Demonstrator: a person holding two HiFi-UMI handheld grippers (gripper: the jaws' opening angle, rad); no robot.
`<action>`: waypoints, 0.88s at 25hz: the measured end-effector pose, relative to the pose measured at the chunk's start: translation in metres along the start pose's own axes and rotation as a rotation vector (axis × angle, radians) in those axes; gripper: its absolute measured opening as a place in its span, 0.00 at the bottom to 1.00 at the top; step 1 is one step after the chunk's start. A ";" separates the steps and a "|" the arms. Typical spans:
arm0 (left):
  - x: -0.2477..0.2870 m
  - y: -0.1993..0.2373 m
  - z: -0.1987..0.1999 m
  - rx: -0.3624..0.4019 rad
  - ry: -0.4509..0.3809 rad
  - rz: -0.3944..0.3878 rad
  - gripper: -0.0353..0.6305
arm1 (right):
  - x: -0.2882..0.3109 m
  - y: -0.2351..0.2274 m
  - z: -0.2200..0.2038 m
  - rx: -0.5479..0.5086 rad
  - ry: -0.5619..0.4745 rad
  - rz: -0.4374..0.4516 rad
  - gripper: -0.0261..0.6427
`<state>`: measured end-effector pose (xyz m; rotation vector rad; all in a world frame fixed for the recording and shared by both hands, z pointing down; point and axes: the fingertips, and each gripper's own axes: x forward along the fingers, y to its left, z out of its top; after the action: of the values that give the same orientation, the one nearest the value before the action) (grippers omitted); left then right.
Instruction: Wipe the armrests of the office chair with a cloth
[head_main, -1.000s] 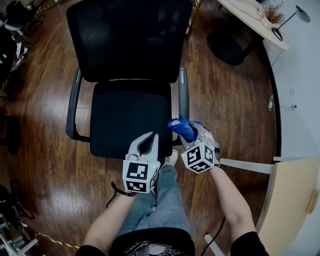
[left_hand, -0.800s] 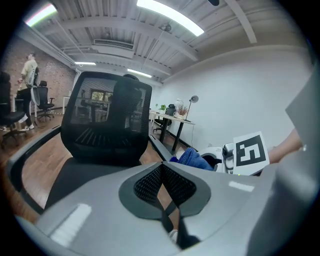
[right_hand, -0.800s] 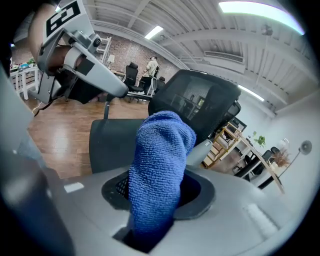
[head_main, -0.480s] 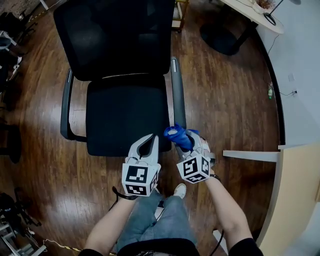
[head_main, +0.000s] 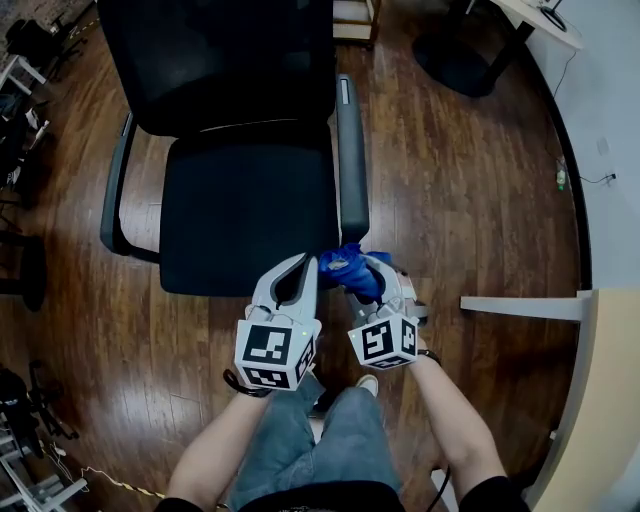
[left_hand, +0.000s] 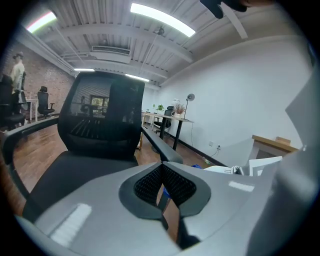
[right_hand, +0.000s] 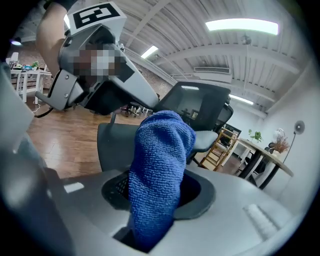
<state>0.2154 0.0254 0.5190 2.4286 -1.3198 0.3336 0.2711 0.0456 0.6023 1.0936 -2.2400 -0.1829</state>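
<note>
**Poised at armrest front end**

Holds left gripper (head_main: 303, 264) over black office chair (head_main: 240, 220) seat edge, jaws pressed together, empty. Clamps bunched blue microfibre cloth (head_main: 348, 268) in right gripper (head_main: 368, 272), just beside long black padded armrest (head_main: 350, 170) front end. Likely risks: narrow contact from bunching, missed strips; drag tugging cloth loose.
</note>
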 end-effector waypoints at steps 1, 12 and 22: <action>0.002 -0.002 -0.009 0.006 0.001 -0.001 0.06 | 0.003 0.004 -0.009 0.002 -0.003 0.002 0.25; 0.012 -0.001 -0.094 0.027 0.039 0.036 0.06 | 0.036 0.051 -0.084 0.070 0.012 0.045 0.25; -0.002 -0.023 -0.052 -0.002 0.061 0.000 0.06 | -0.003 0.027 -0.051 0.222 0.018 -0.009 0.25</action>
<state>0.2315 0.0601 0.5609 2.3975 -1.2931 0.4034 0.2845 0.0723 0.6514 1.2150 -2.2793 0.0736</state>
